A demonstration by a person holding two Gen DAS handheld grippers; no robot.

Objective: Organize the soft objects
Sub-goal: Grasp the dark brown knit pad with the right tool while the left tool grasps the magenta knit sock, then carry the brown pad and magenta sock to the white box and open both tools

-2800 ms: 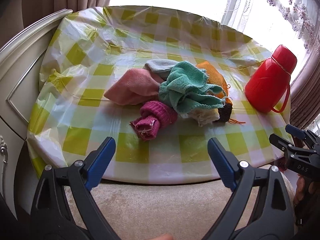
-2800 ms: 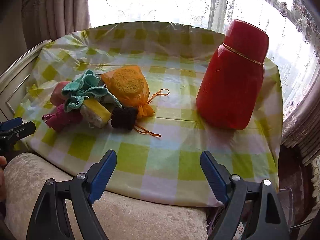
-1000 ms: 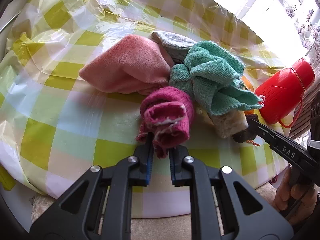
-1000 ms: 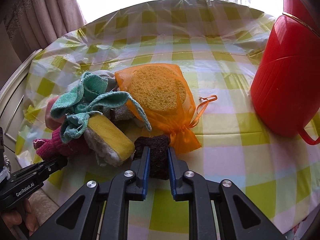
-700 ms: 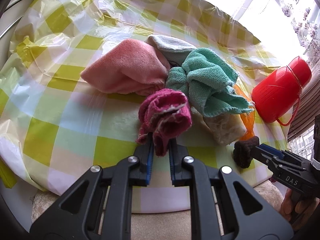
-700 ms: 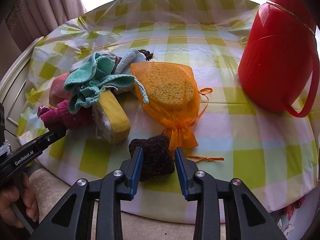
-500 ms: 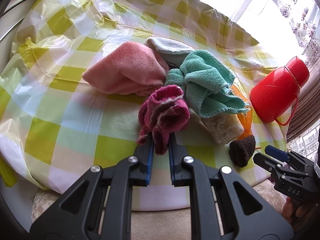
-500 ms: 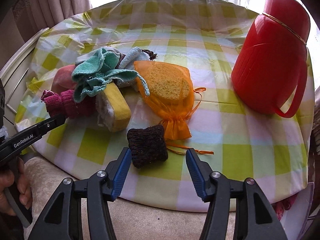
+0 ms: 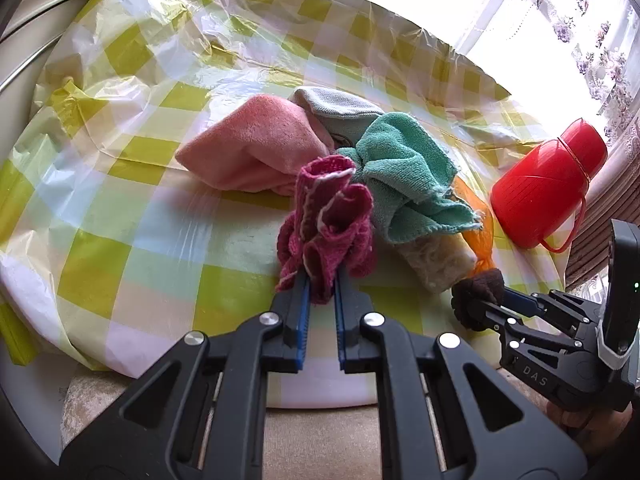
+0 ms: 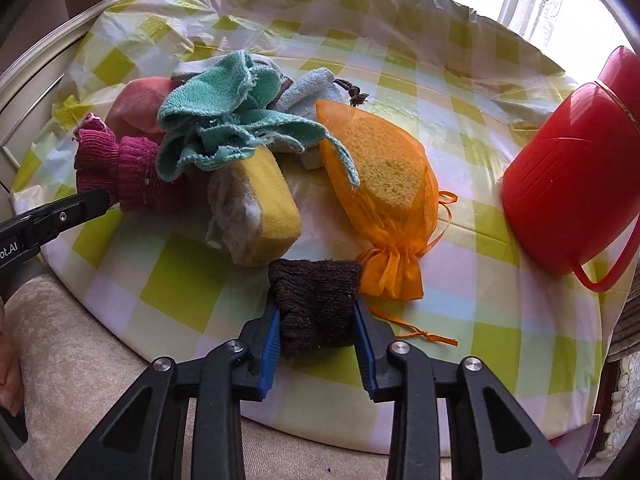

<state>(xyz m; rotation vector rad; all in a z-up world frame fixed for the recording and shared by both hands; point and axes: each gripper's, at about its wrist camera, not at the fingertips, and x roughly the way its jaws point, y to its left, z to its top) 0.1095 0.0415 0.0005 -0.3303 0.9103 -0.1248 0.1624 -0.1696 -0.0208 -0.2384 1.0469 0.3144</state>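
Magenta knit cloth [image 9: 328, 216], clenched in the left claw [image 9: 320, 300] at lower centre, may snag the teal towel [image 9: 404, 176] while the right claw [image 10: 316, 320], having just closed, grips a brown knit piece [image 10: 316, 296].

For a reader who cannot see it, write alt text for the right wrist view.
The right tool has just been closing on a dark brown knitted pad at the near edge of a checked tablecloth. Behind lie a yellow sponge, an orange mesh bag, a green cloth and a red jug.
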